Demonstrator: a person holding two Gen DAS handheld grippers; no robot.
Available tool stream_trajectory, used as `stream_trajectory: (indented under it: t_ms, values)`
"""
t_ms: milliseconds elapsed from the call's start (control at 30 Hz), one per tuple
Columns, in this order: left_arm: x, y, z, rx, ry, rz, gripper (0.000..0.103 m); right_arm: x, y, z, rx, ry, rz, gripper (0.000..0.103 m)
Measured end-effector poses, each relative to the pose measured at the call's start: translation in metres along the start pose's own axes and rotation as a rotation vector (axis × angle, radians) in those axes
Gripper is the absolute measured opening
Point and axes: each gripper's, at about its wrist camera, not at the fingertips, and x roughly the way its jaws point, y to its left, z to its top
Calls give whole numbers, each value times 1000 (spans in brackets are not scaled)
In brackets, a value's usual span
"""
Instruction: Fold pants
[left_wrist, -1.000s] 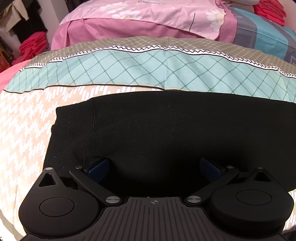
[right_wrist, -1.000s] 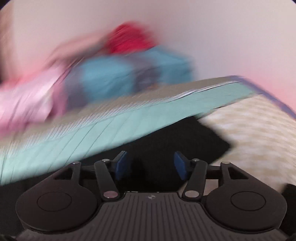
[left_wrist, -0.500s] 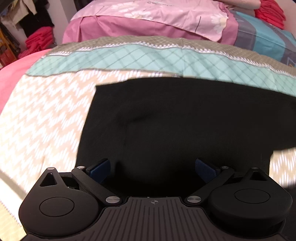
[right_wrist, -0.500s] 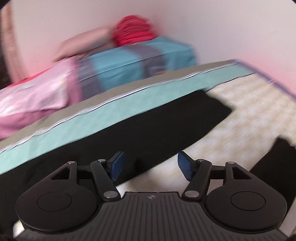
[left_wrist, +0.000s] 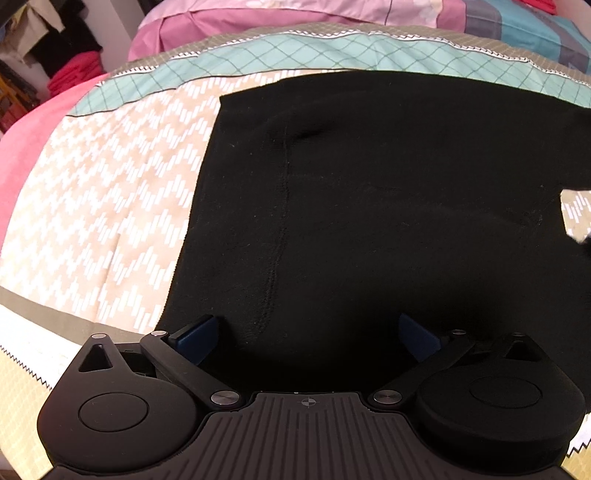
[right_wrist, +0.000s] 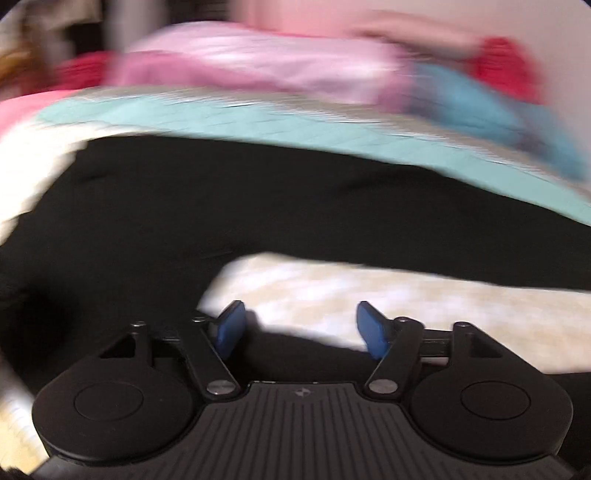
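Black pants lie spread flat on the patterned bed cover, waistband end to the left with a vertical seam down it. My left gripper is open and empty, low over the near waist edge of the pants. In the blurred right wrist view the pants stretch across the bed, one leg running right, with bare cover showing between the legs. My right gripper is open and empty above that gap, near the crotch.
Pink and blue pillows lie at the head of the bed, with red folded clothes on them. A pink blanket hangs at the left edge. Clothes are piled beyond the bed at far left.
My left gripper has shifted left and nearer along the waist end. My right gripper has swung left from the leg end toward the crotch, still moving fast. Both stay open.
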Motion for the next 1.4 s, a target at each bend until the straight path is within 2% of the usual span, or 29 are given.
stream_trajectory:
  t_ms: [33,67,100,133,167,267,333,400,500,600,633,800,900,967,1033,1100,1133,1200,1233,1300,1400]
  values:
    - [0,1,0,0,0,-5,103,-1,-10,4,79,3,-48,58]
    - [1,2,-1,0,-1,-9,103,-3,-19,7,140,2,-21,59]
    - [1,2,-1,3,-4,-12,103,-5,-23,8,166,5,42,61]
    - [1,2,-2,7,-7,-12,103,-7,-20,7,154,11,95,63]
    - [0,1,-2,12,-11,-12,103,-10,-11,6,107,14,125,69]
    - [0,0,-4,21,-17,-13,103,-22,20,-12,-55,4,152,73]
    - [1,0,-3,28,-15,-15,103,-29,20,-19,-86,-5,106,73]
    - [1,-1,-2,35,-12,-15,103,-40,17,-25,-60,-53,35,74]
    - [1,-2,-1,34,-9,-12,103,-66,22,-45,-48,-101,-75,82]
    - [0,-4,-2,34,-8,-9,103,-63,10,-73,1,25,-54,82]
    - [0,-3,-2,35,-6,-11,103,-69,3,-80,48,15,-27,82]
    - [4,-2,2,36,6,-12,103,-76,-13,-65,64,131,48,84]
    - [4,-3,2,36,6,-9,103,-81,-24,-54,96,45,-10,88]
    - [4,-3,2,35,6,-7,103,-73,-32,-54,134,49,-43,90]
    - [5,-3,2,36,7,-6,103,-61,-36,-63,146,120,-45,90]
    - [5,-3,3,38,9,-7,103,-68,-32,-73,77,71,-40,91]
    - [5,-2,3,40,9,-7,103,-71,-35,-75,66,75,-29,91]
    - [6,-2,3,41,9,-10,103,-79,-47,-75,97,77,20,90]
    - [6,-2,3,41,9,-10,103,-83,-55,-72,128,47,27,89]
    - [6,-2,3,41,9,-9,103,-90,-74,-71,191,-33,-28,90]
    - [6,-3,2,42,5,-7,103,-84,-97,-68,256,-41,-125,92]
